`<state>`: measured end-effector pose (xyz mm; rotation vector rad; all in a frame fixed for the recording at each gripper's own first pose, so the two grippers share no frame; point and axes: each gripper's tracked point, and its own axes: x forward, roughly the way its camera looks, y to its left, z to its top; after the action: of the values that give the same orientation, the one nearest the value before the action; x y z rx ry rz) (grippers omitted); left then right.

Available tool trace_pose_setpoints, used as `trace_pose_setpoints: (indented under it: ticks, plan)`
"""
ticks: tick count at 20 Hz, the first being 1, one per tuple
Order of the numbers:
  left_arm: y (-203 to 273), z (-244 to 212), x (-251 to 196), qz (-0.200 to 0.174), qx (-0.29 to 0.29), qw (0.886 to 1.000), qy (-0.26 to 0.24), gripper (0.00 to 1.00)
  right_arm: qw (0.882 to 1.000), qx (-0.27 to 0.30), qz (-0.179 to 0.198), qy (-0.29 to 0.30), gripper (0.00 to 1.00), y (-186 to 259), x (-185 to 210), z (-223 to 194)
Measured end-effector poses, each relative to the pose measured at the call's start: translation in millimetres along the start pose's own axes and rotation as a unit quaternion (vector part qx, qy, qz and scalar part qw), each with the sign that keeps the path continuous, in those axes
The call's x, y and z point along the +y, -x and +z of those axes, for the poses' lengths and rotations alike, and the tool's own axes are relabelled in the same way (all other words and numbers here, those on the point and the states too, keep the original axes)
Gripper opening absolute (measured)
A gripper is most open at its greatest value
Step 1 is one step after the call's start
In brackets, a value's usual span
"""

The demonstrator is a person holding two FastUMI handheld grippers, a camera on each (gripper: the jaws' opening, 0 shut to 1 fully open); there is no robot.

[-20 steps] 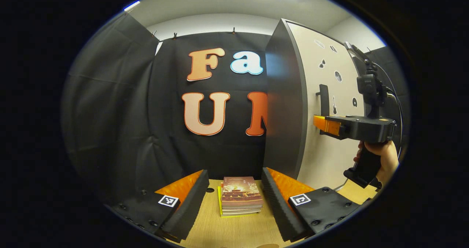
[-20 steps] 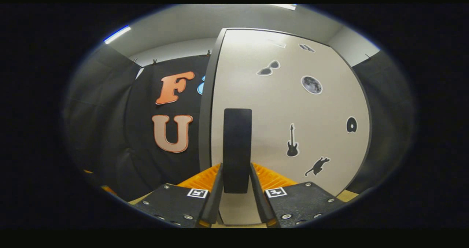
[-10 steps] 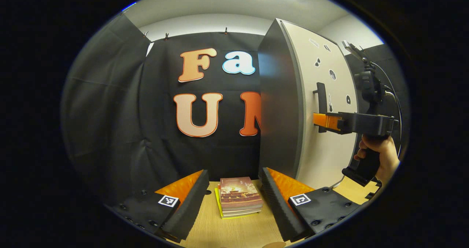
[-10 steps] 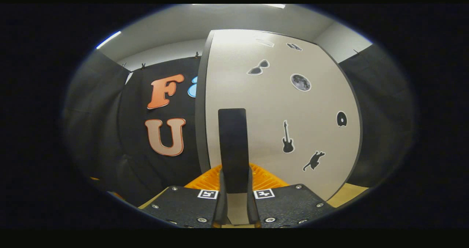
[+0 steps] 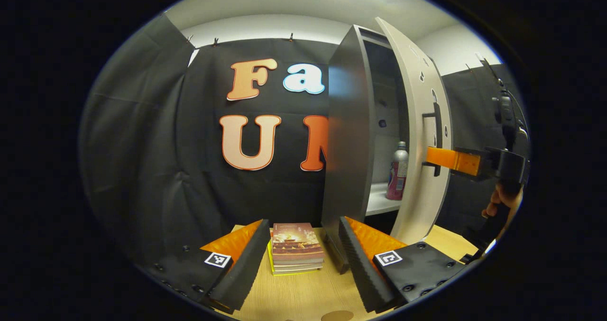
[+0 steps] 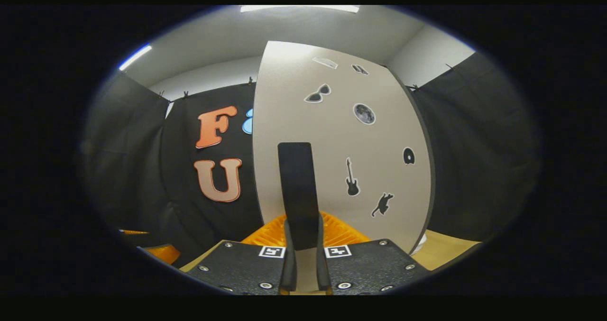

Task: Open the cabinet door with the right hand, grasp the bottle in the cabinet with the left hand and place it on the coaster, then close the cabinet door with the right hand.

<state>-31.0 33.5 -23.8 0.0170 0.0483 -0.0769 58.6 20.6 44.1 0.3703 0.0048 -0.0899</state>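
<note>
The cabinet (image 5: 344,136) stands at right in the left gripper view, its pale stickered door (image 5: 419,136) swung partly outward. Inside, a bottle (image 5: 398,171) with a pink label and silver top stands upright on a white shelf. My right gripper (image 5: 430,156), held by a hand (image 5: 507,200), is clamped on the door's black handle (image 5: 437,131). In the right gripper view the handle (image 6: 296,183) sits pinched in my right gripper (image 6: 302,221) against the door (image 6: 360,141). My left gripper (image 5: 303,226) hovers open over the table, left of the cabinet. A brown round coaster (image 5: 336,316) peeks in at the bottom edge.
A small stack of books (image 5: 295,252) lies on the wooden table (image 5: 308,295), seen between my left gripper's fingers. The cabinet's dark side panel stands close to the right finger. Black cloth walls close the back and left.
The right gripper closed on the handle and pulled the door outward. The gap now reveals the shelf and the bottle. The left gripper stayed open and shifted a little.
</note>
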Motion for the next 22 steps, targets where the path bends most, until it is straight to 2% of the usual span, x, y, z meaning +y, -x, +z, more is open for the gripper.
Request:
trace_pose_setpoints:
  ticks: [5, 10, 11, 15, 17, 18, 19, 20, 22]
  plan:
    - [15, 8, -42, 0.003, -0.014, 1.000, -0.009, 0.94, 1.000, 0.001, 0.016, 0.000, 0.16, 77, -52, 7]
    - [32, 12, -94, 0.000, -0.017, 1.000, -0.007, 0.94, 1.000, 0.003, 0.030, -0.001, 0.17, 114, -93, 18]
    - [35, 13, -104, 0.000, -0.017, 1.000, -0.008, 0.94, 1.000, 0.002, 0.029, -0.002, 0.13, 120, -104, 19]
    - [48, 14, -154, -0.005, -0.023, 1.000, 0.000, 0.94, 1.000, -0.008, -0.003, 0.011, 0.14, 161, -167, 29]
    - [53, 15, -180, -0.013, -0.024, 1.000, 0.005, 0.94, 0.999, -0.008, -0.019, 0.035, 0.10, 173, -204, 35]
    - [57, 15, -193, -0.018, -0.025, 1.000, 0.005, 0.94, 0.999, -0.006, -0.026, 0.035, 0.04, 174, -218, 37]
    - [60, 16, -204, -0.021, -0.026, 0.999, 0.003, 0.94, 0.999, -0.005, -0.029, 0.030, 0.12, 177, -232, 39]
    - [61, 17, -213, -0.024, -0.030, 0.999, 0.002, 0.94, 0.999, -0.003, -0.028, 0.025, 0.07, 183, -248, 40]
    - [61, 17, -232, -0.033, -0.030, 0.999, -0.001, 0.94, 1.000, -0.003, -0.028, 0.008, 0.07, 197, -277, 46]
